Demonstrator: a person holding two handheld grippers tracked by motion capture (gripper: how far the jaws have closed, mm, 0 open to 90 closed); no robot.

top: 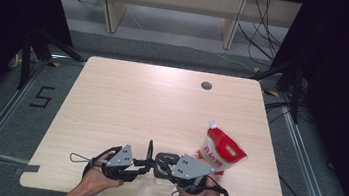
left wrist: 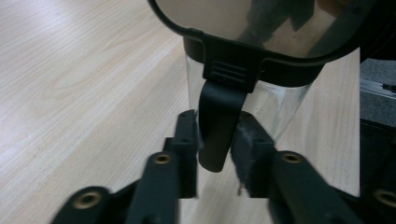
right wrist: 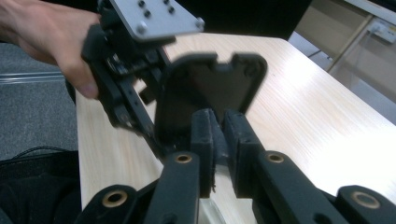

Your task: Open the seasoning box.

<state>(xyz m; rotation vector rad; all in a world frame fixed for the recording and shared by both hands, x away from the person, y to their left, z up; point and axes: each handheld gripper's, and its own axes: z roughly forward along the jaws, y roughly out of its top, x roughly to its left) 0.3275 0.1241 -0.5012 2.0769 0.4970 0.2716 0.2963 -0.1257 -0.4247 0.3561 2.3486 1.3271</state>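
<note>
High view: we see the jar (top: 162, 171) at the middle of the counter's (top: 136, 103) front edge, with both tongs meeting over it. A red and white pouch (top: 221, 151) stands near the front right corner, just beside the right hand.
Left gripper view: the left tongs (left wrist: 217, 140) stand partly open with the black latch (left wrist: 217, 126) hanging between the pads. The pads sit close on either side but do not clamp it, as far as we can judge.
Right gripper view: the right tongs (right wrist: 218, 135) are closed almost together on the lower edge of the black lid (right wrist: 205, 88). The lid stands tilted up in front of them.
Step in hand: we judge it to be opening the jar, with the lid lifted at one side and the latch freed.
Doing it well: we would keep the right grip low and firm on the lid's rim and swing it up on its hinge side rather than pull sideways. Otherwise the light clear jar may skid toward the front edge.
Left side's job: we would draw the left tongs clear of the latch. They can then brace the jar's wall if it starts to tip.
Risk: the pouch is near, so a wide swing of the right hand could knock it over.
</note>
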